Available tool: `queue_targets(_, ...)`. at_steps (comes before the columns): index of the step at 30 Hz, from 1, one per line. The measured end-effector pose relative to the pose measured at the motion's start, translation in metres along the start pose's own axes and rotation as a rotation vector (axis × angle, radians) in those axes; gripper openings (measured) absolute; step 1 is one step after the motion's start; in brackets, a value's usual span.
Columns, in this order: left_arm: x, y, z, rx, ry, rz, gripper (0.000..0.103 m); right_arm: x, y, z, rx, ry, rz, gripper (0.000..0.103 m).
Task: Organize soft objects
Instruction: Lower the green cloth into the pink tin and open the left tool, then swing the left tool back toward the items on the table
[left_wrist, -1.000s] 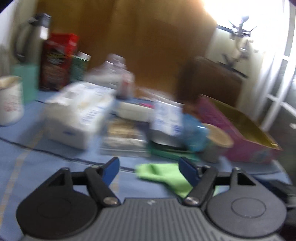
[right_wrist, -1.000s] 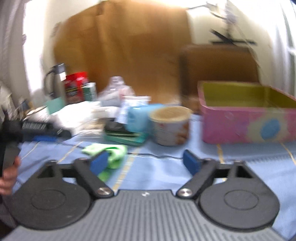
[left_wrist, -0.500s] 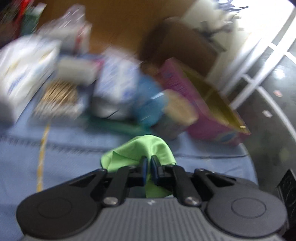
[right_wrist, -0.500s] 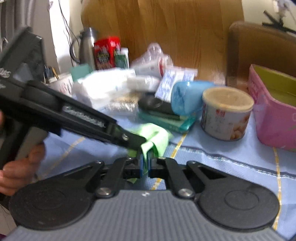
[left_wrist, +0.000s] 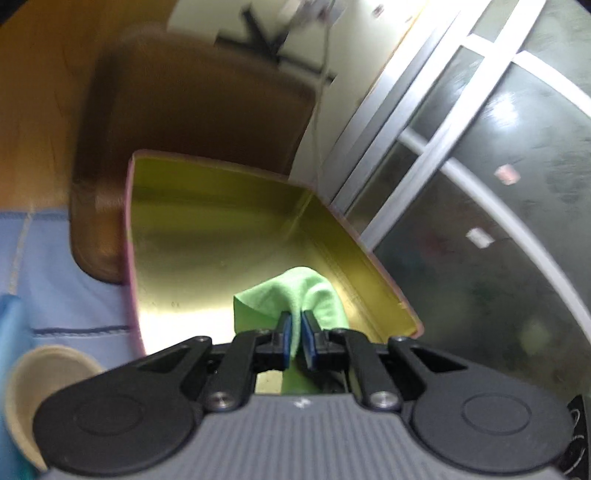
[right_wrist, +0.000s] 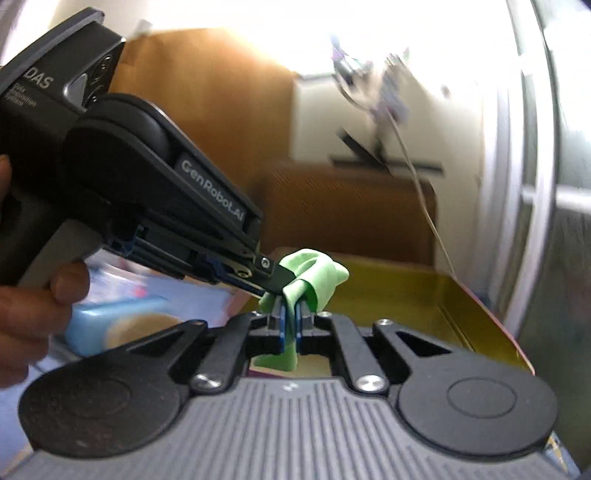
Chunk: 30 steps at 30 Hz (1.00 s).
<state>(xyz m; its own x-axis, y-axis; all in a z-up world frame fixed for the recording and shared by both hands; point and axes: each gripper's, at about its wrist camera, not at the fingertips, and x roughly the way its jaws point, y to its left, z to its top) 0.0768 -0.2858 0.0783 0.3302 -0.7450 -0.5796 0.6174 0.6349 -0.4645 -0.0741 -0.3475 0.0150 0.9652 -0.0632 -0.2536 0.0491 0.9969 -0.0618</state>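
While both tools (left_wrist: 294, 338) (right_wrist: 289, 326) pinch soft crumpled green cloth (left_wrist: 295, 291), glossy gold-lined box (left_wrist: 207, 221) below.

You see a soft, matt green cloth (left_wrist: 295, 291) with a fine napped weave. The box (left_wrist: 221, 221) looks like tin: its yellow-gold inside is smooth and glossy, throwing back light. Your left tongs (left_wrist: 294, 334) and right tongs (right_wrist: 289, 325) are matt black plastic with ribbed grey housings, blue rubbery pads (left_wrist: 285, 332) and bright metal screws. The desk (left_wrist: 66, 280) wears a matt, woven blue covering. The chair (left_wrist: 192, 103) behind looks like smooth brown wood.
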Motion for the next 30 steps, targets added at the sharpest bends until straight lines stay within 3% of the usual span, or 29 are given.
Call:
queue_targets(2, 0.017, 0.003, 0.002, -0.013, 0.058, 0.049, 0.012, 0.019, -0.018, -0.005, 0.041, 0.072, 0.02, 0.027)
queue_targets(3, 0.019, 0.004, 0.004, -0.013, 0.068, 0.068, 0.012, 0.025, -0.025, -0.006, 0.055, 0.104, 0.027, 0.04)
queue_targets(7, -0.022, -0.006, 0.033, 0.042, 0.01, 0.17, 0.012, 0.016, -0.049, -0.009, 0.092, 0.106, 0.06, 0.049)
queue_targets(10, -0.085, -0.04, 0.065, 0.08, -0.096, 0.204, 0.012, -0.008, -0.072, 0.009, 0.16, 0.037, 0.119, 0.051)
queue_targets(13, -0.149, -0.102, 0.081, 0.175, -0.227, 0.193, 0.016, -0.055, -0.116, 0.048, 0.302, -0.11, 0.213, 0.051)
queue_targets(15, -0.188, -0.149, 0.081, 0.233, -0.316, 0.184, 0.025, -0.098, -0.142, 0.081, 0.355, -0.243, 0.263, 0.054)
queue_targets(17, -0.221, -0.196, 0.079, 0.284, -0.374, 0.15, 0.026, -0.14, -0.158, 0.112, 0.363, -0.335, 0.288, 0.06)
queue_targets(22, -0.3, -0.278, 0.047, 0.447, -0.52, 0.109, 0.029, -0.23, -0.168, 0.174, 0.309, -0.455, 0.277, 0.061)
queue_targets(26, -0.348, -0.268, 0.021, 0.443, -0.588, 0.117, 0.034, -0.271, -0.158, 0.193, 0.298, -0.556, 0.255, 0.061)
queue_targets(30, -0.371, -0.216, -0.005, 0.422, -0.598, 0.172, 0.039, -0.251, -0.131, 0.178, 0.283, -0.538, 0.259, 0.067)
